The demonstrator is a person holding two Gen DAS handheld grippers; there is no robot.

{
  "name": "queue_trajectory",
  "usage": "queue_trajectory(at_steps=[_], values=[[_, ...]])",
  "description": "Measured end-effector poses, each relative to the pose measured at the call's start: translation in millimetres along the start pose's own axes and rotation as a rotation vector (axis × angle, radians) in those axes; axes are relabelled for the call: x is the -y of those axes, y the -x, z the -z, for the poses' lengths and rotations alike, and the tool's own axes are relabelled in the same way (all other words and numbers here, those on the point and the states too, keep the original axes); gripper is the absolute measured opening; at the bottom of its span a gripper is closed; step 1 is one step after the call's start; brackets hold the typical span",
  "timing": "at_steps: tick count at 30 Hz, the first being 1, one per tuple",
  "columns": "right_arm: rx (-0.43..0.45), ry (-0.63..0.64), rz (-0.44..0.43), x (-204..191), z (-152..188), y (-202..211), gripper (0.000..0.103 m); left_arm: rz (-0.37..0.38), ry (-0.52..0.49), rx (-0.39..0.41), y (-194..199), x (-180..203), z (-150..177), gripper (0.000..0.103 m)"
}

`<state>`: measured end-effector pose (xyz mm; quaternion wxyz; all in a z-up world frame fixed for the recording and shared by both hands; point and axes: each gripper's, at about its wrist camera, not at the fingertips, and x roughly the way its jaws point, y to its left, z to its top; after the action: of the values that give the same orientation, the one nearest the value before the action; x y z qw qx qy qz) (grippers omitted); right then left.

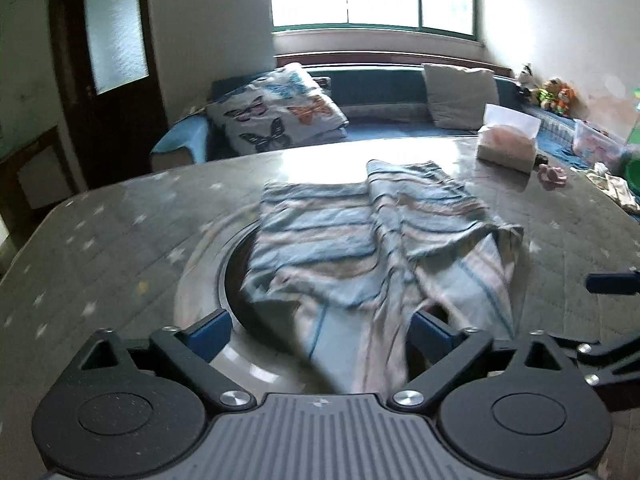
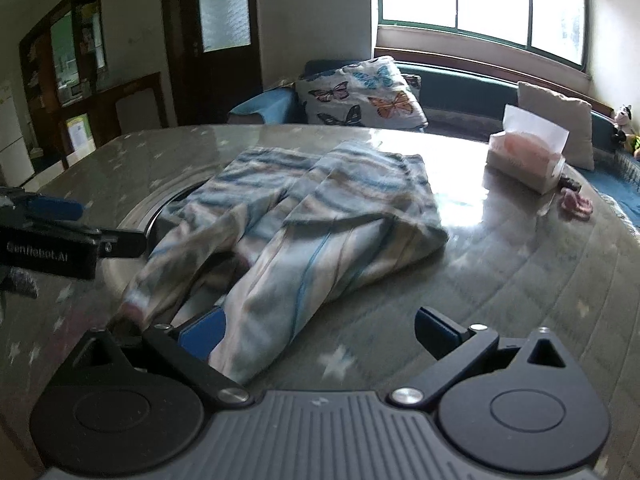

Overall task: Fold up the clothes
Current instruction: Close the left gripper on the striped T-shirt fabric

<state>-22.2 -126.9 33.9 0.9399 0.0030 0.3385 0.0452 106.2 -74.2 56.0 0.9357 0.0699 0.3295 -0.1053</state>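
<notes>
Your left gripper (image 1: 320, 332) & right gripper (image 2: 320, 334): both spread wide, nothing clamped; striped pants (image 1: 360, 248) rumpled on table (image 1: 120, 240).

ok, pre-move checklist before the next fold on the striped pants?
1. Left gripper open: ok; cloth lies between its jaws, pads not pressing.
2. Right gripper open: ok, one pant leg end lies by its left finger.
3. Striped pants flat: not ok, legs rumpled, right side folded over.
4. Table space around the pants: ok.
5. Tissue box apart from the cloth: ok.
6. Waistband edge aligned: cannot tell, blurred.
</notes>
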Motion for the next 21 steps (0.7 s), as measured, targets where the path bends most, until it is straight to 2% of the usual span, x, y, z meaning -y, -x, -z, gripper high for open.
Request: queue_trajectory(at_steps=[2, 6, 8, 10, 11, 12, 14, 16, 21], values=[[-0.002, -0.012, 0.008, 4.3, -8.1, -4.2, 0.098, 0.022, -0.013, -0.010, -13.6, 6.2, -9.2, 0.085], [-0.008, -0.010, 0.021, 22.7, -24.6, -17.6, 0.094, 0.059, -0.017, -0.055, -43.6, 15.1, -22.0, 0.074], [-0.014, -0.009, 0.026, 30.1, -32.1, -22.3, 0.093, 0.069, -0.020, -0.080, -58.0, 16.9, -26.1, 0.063], [-0.024, -0.004, 0.017, 43.5, -45.2, -28.5, 0.089, 0.088, -0.022, -0.098, -69.9, 18.2, -28.0, 0.058], [-0.030, -0.001, 0.011, 50.5, -51.8, -31.8, 0.087, 0.095, -0.021, -0.107, -74.9, 17.9, -28.0, 0.049], [-0.035, 0.002, 0.005, 57.5, -58.4, -35.1, 0.086, 0.102, -0.020, -0.117, -80.0, 17.5, -28.0, 0.046], [-0.043, 0.013, -0.008, 68.4, -67.6, -44.4, 0.083, 0.119, -0.014, -0.133, -87.8, 15.7, -27.2, 0.027], [-0.050, 0.028, -0.023, 78.5, -75.9, -54.3, 0.081, 0.141, -0.005, -0.134, -89.0, 11.8, -24.7, 0.014], [-0.073, 0.047, -0.073, 85.1, -87.7, -76.8, 0.069, 0.140, 0.012, -0.115, -84.6, 0.8, -20.9, 0.010]])
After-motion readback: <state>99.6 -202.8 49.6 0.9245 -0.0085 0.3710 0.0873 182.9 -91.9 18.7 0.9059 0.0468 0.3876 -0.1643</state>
